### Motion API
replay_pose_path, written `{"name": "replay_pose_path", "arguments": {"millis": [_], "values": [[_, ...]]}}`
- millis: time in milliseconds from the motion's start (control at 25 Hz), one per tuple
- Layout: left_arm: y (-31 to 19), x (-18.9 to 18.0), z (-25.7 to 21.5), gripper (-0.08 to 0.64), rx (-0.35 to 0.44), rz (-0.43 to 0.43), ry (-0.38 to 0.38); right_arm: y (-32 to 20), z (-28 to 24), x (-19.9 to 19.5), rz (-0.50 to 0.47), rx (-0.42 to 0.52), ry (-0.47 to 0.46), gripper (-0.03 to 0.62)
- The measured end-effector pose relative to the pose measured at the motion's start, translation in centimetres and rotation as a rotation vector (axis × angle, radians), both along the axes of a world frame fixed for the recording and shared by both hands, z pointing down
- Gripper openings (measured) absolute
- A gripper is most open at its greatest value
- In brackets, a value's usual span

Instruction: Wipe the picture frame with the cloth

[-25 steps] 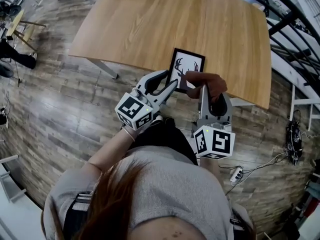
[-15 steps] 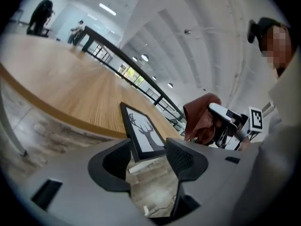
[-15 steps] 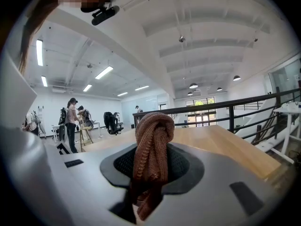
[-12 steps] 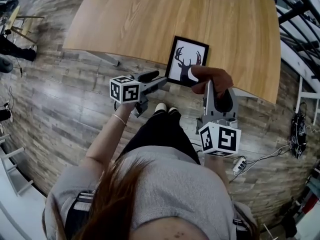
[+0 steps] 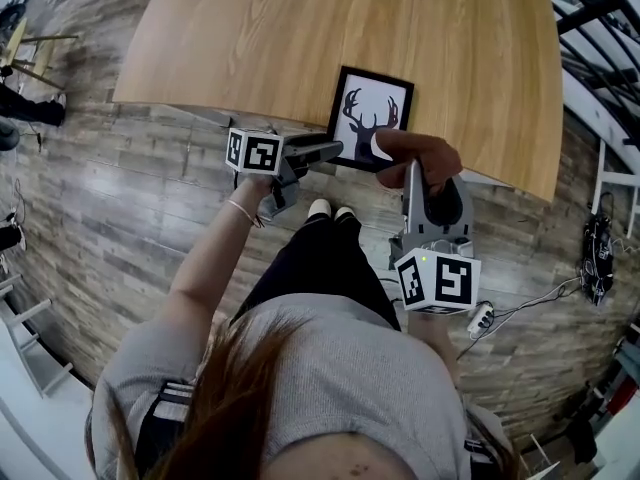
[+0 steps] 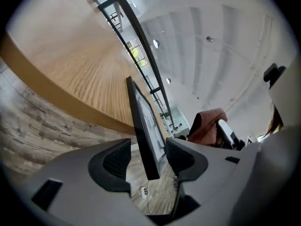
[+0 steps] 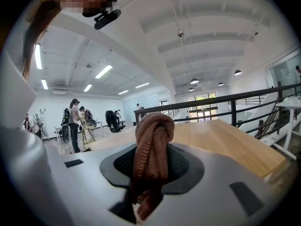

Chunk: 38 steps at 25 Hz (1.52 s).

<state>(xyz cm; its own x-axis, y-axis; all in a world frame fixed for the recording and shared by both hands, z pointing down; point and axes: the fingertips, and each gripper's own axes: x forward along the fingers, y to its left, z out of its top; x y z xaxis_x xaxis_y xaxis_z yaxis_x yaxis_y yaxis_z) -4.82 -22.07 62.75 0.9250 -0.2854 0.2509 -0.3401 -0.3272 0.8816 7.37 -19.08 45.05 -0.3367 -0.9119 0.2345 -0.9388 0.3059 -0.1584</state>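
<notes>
- The left gripper (image 5: 330,152) lies almost flat and points at the near edge of the table (image 5: 250,38). The arm reaches out from the person's left side.
- Its fingers (image 6: 115,161) are let go and wide apart. They have just been opening. The thin edge of the picture frame (image 6: 141,126) stands between them, but they do not squeeze it.
- The right gripper (image 5: 411,168) also points almost flat, at the near right corner of the picture frame.
- Its fingers are clenched on the brown cloth (image 7: 150,149), which bunches up above them.
- The picture frame lies on the table, right at the near edge, with the deer picture facing up. The cloth is just at its near right corner.
- A second ago, the left gripper was higher and tipped on its side. Now it is lower and has rolled level.
- The right gripper has come down a little too.
</notes>
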Motion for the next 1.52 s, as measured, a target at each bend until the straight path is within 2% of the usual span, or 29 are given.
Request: {"name": "replay_pose_path", "arguments": {"millis": [200,320,400,440,560,640,840,960,1080,1280,1520], "values": [[0.3,1.7,0.4,0.215,-0.048,0.081,0.143,-0.3,0.7,0.1,0.005,-0.015,-0.004,0.133],[0.2,2.4,0.0,0.214,-0.121,0.086,0.284,-0.5,1.5,-0.1,-0.002,-0.029,0.000,0.133],[0.4,2.7,-0.1,0.212,-0.155,0.112,0.343,-0.6,2.0,-0.2,-0.006,-0.036,0.003,0.133],[0.6,2.8,0.0,0.205,-0.158,0.132,0.348,-0.6,2.1,-0.2,-0.004,-0.041,0.004,0.133],[1.1,3.2,-0.4,0.074,-0.154,0.162,0.387,-0.4,2.0,0.0,0.003,-0.043,0.006,0.133],[1.2,3.5,-0.8,0.064,-0.157,0.155,0.424,-0.1,1.8,0.1,0.000,-0.040,0.004,0.133],[0.9,3.8,-0.7,0.040,-0.142,0.158,0.425,-0.9,1.7,0.2,0.003,-0.047,-0.002,0.133],[-0.2,4.0,-1.6,0.038,-0.125,0.144,0.454,-2.2,1.6,0.6,0.010,-0.045,-0.011,0.133],[-1.2,3.8,-4.1,0.038,-0.056,0.127,0.478,-2.9,-0.4,0.7,-0.007,0.000,-0.015,0.133],[-2.2,3.5,-12.5,0.038,0.151,0.128,0.504,-2.4,-8.3,2.5,-0.031,0.144,-0.010,0.133],[-0.1,3.5,-23.2,0.038,0.395,0.212,0.507,2.1,-15.2,1.1,-0.091,0.267,-0.037,0.133]]}}
